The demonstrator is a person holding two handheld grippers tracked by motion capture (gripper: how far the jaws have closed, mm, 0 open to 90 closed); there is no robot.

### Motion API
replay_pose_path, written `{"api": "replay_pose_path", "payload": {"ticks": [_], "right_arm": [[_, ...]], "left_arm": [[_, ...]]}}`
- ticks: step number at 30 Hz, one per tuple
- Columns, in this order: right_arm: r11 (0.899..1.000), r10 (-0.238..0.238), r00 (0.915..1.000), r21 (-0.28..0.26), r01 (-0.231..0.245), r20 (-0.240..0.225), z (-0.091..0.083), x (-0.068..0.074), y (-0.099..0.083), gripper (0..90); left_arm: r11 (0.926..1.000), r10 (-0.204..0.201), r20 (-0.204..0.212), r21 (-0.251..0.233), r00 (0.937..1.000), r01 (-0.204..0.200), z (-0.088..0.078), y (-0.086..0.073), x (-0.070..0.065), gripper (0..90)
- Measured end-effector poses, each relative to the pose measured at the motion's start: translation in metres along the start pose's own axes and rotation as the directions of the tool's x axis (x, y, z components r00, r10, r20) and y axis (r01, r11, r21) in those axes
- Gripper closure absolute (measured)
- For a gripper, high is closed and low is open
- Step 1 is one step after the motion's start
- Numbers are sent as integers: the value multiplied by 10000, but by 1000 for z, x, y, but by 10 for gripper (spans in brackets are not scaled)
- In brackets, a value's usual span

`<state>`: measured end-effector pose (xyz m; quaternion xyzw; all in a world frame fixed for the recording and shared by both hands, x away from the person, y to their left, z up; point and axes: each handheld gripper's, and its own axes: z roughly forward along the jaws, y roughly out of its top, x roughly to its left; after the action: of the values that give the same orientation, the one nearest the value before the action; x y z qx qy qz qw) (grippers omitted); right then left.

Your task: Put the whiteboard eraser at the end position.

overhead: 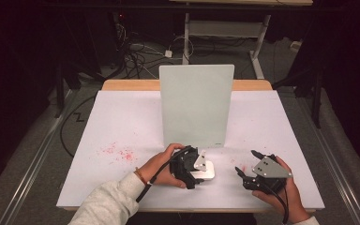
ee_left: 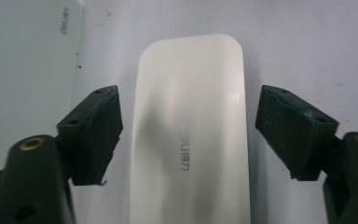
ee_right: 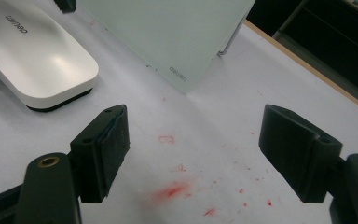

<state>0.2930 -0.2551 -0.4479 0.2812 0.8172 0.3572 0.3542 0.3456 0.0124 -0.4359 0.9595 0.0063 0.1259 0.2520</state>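
We read "deli" printed in grey along the top of the white eraser (ee_left: 191, 135), and the same mark sits at the lower corner of the pale green board (ee_right: 168, 37) standing upright on the white tabletop (overhead: 122, 122). The eraser lies flat just in front of the board, near its lower right corner. Our left tool (ee_left: 189, 135) straddles the eraser with its jaws spread, one on either side, with a gap between each pad and the eraser. Our right tool (ee_right: 193, 151) hangs released over bare tabletop to the right, jaws wide apart above red smudges (ee_right: 175, 189). More red specks (overhead: 117, 152) lie left of the board. Cables (overhead: 136, 51) trail across the floor beyond.
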Motion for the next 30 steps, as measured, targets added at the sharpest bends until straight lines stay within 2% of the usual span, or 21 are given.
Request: {"api": "replay_pose_path", "payload": {"ticks": [4,7,11,14,15,17,20,23,26,30], "right_arm": [[10000,-17,10000,-19,17,-19,0,0,0,251],[10000,-5,10000,-24,5,-26,0,0,0,251],[10000,-39,10000,-56,38,-67,0,1,1,251],[9999,-87,9999,-95,86,-105,-1,1,1,251],[9999,-81,9999,-116,79,-113,-1,1,1,251],[9999,-59,9999,-147,57,-123,-2,2,2,251],[9998,-50,9999,-179,47,-157,-3,2,2,251],[9997,-13,9998,-243,7,-220,-4,3,3,251],[9996,4,9996,-281,-11,-265,-4,3,3,251],[9995,5,9995,-312,-16,-328,-4,4,4,251]], "left_arm": [[9971,-306,-442,-704,9986,275,-10,-4,0,204],[9914,-639,-821,-1192,9946,539,-18,-7,2,194],[9803,-1006,-1477,-1838,9839,726,-26,-12,3,195],[9699,-1299,-1761,-2272,9758,881,-31,-17,4,195],[9663,-1412,-1950,-2403,9706,923,-32,-18,4,195],[9619,-1502,-2294,-2587,9617,885,-33,-21,3,195],[9574,-1612,-2567,-2751,9529,878,-34,-23,3,194],[9566,-1713,-2728,-2758,9467,936,-33,-25,2,191],[9579,-1659,-2820,-2739,9450,864,-33,-25,2,191],[9562,-1722,-3080,-2806,9357,836,-36,-28,2,191]]}}
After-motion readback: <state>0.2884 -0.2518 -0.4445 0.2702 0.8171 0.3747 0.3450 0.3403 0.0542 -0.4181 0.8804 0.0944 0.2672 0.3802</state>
